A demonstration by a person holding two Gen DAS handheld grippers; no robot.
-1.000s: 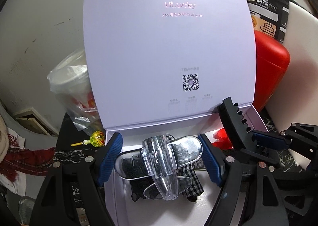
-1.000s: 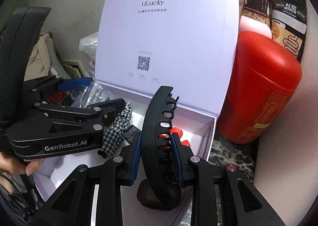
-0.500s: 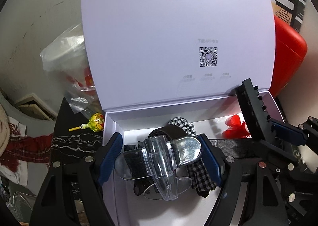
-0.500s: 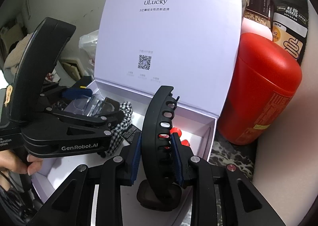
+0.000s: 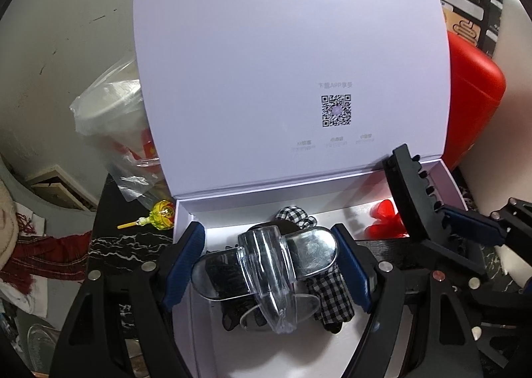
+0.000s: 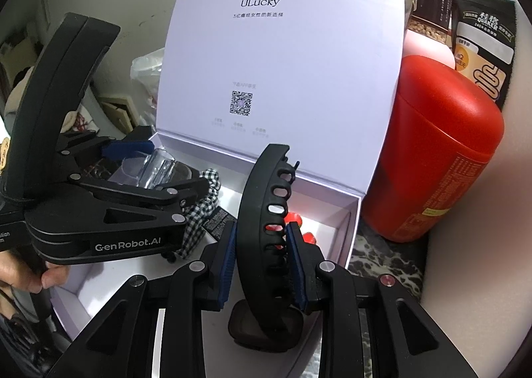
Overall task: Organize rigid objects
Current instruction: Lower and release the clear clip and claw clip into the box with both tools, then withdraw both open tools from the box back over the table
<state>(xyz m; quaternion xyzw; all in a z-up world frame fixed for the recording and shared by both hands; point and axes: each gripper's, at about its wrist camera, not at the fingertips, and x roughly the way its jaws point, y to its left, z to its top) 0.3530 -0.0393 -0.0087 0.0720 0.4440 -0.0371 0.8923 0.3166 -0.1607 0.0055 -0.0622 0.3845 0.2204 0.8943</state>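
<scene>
- The white box (image 5: 186, 245) sits open on the dark marbled tabletop (image 5: 116, 245), its lid (image 5: 282, 62) standing upright at the back with "ULucky" and a QR code printed inside.
- Left gripper (image 5: 267, 263) hangs over the box's left part, blue pads clamped on either end of a clear plastic hair clip (image 5: 266, 261). The clip is up off the box floor.
- Under that clip there's a black-and-white checked fabric thing (image 5: 332, 291) lying in the box, plus some dark stuff I can't make out.
- Right gripper (image 6: 261, 261) has a big black curved hair clip (image 6: 262, 211) standing upright between its blue pads, over the box's right part. Its jaws have just been opening a bit; the right pad touches the clip, and there looks to be a thin gap on the left side.
- Small red pieces (image 6: 292, 221) lie on the box floor behind the black clip.
- A red canister (image 6: 439, 162) stands just right of the box, with a Quaker bag (image 6: 482, 42) behind it.
- A lollipop (image 5: 159, 213) lies on the table left of the box.
- A person's fingers (image 6: 30, 275) wrap the left gripper's handle.
</scene>
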